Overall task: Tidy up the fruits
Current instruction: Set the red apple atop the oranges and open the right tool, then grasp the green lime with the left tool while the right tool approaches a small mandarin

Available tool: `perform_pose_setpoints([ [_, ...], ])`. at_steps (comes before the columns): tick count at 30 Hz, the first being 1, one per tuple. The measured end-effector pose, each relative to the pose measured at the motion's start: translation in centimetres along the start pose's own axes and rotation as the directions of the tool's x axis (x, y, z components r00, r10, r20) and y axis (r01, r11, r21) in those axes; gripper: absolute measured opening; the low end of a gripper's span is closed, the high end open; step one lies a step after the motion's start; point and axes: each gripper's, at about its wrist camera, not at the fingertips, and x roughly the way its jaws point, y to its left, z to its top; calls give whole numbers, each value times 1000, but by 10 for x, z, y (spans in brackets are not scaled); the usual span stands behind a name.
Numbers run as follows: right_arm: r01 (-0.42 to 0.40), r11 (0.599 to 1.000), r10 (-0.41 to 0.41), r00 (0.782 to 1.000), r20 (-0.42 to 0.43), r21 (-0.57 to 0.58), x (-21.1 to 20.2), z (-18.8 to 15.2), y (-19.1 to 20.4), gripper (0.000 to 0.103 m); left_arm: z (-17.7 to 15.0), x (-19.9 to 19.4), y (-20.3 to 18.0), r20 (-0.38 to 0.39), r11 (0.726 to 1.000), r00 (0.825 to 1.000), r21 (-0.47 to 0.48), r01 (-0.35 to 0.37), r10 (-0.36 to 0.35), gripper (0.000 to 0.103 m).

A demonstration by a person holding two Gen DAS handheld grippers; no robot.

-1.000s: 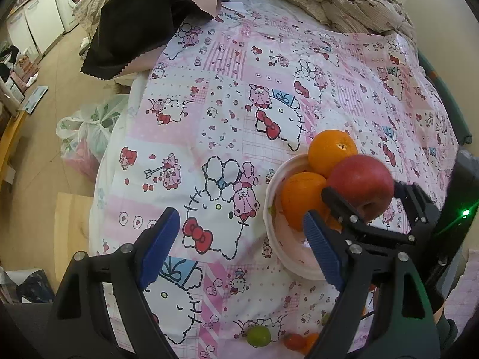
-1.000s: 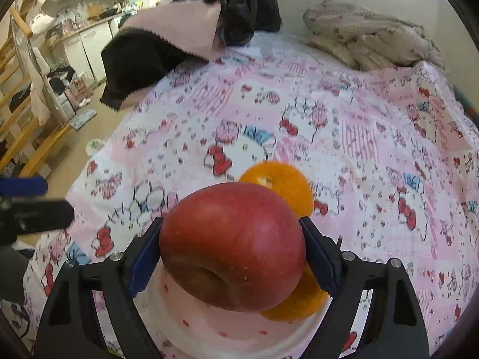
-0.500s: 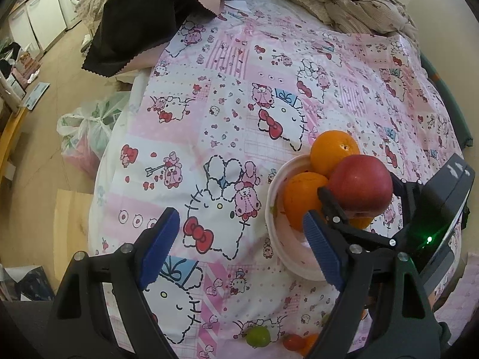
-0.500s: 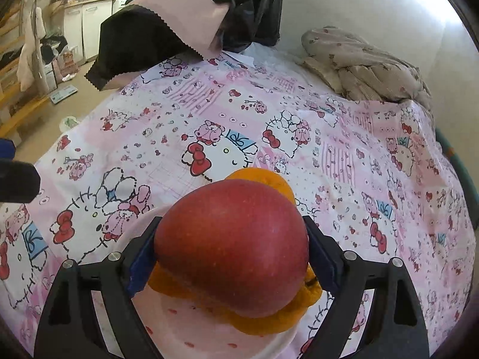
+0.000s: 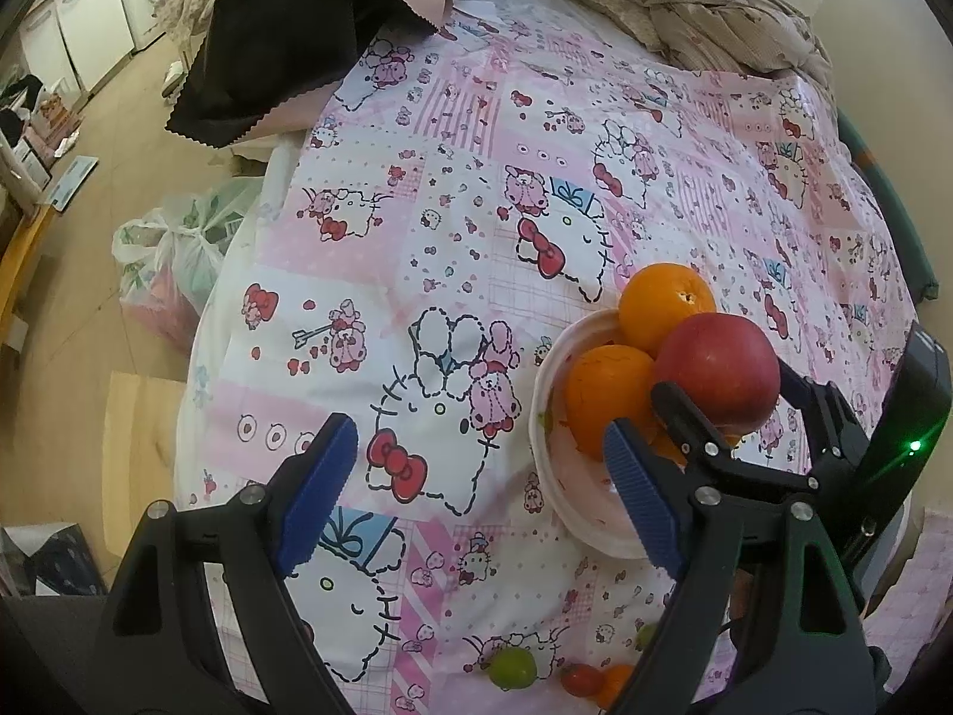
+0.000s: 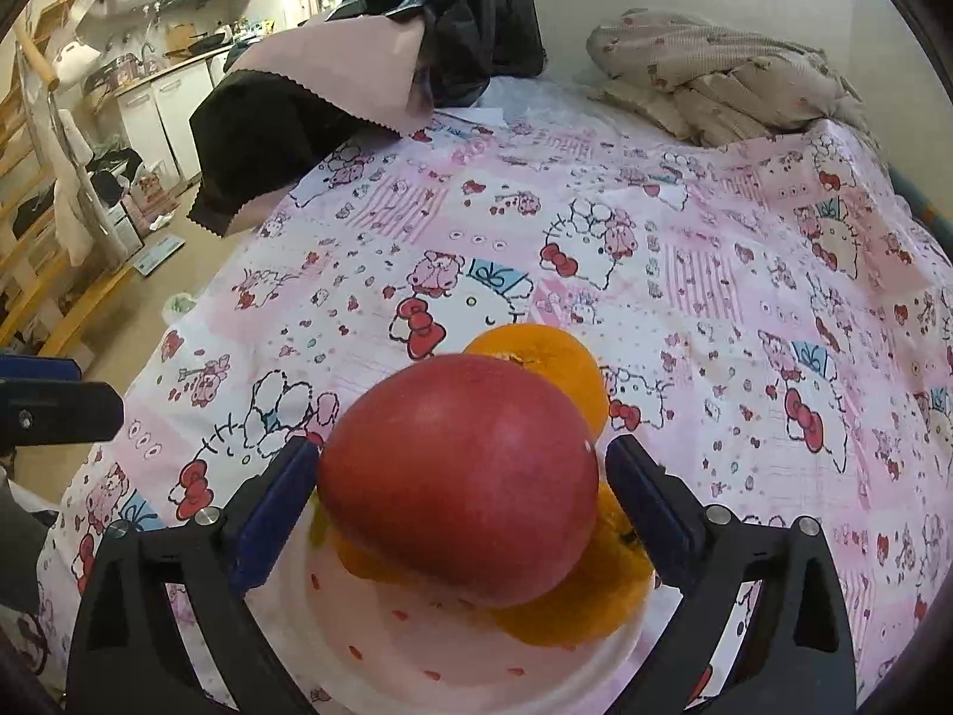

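A red apple (image 6: 458, 476) rests on top of oranges (image 6: 536, 369) in a white bowl with red dots (image 6: 417, 655) on the pink cartoon bedsheet. My right gripper (image 6: 461, 459) straddles the apple. Its jaws are opening, with a thin gap between each blue pad and the fruit. In the left wrist view the same apple (image 5: 718, 366) sits on two oranges (image 5: 667, 307) in the bowl (image 5: 548, 476), with the right gripper (image 5: 723, 384) around it. My left gripper (image 5: 476, 438) hangs open over bare sheet to the bowl's left, with nothing between its fingers.
A small green fruit (image 5: 512, 667) and a red tomato (image 5: 581, 678) lie on the sheet near the front edge. Black and pink cloth (image 5: 286, 47) and a beige blanket (image 5: 703, 12) lie at the far end. A plastic bag (image 5: 167, 256) sits on the floor left of the bed.
The right gripper's pads, pressed on the apple before, have spread off it, leaving it resting on the oranges. The left gripper has not moved.
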Motion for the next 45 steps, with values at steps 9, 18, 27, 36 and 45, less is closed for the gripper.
perform_pose_setpoints([
  [9,-76,997,76,995,61,1,-34,9,0,100,0,-3,0,4,1000,1000,2,2,-2,82],
  [18,-85,964,65,994,85,252,-114,5,-44,100,-6,-20,2,41,1000,999,29,8,-10,82],
  [27,-121,878,101,993,67,463,-166,-48,-67,100,-20,-47,-4,89,995,996,96,15,-24,82],
  [36,-109,863,92,994,57,493,-183,-93,-48,100,-51,-52,-17,72,984,997,175,21,-34,82],
  [45,-83,836,86,996,19,542,-170,-117,-53,100,-83,-33,-27,-18,977,1000,211,19,-16,82],
])
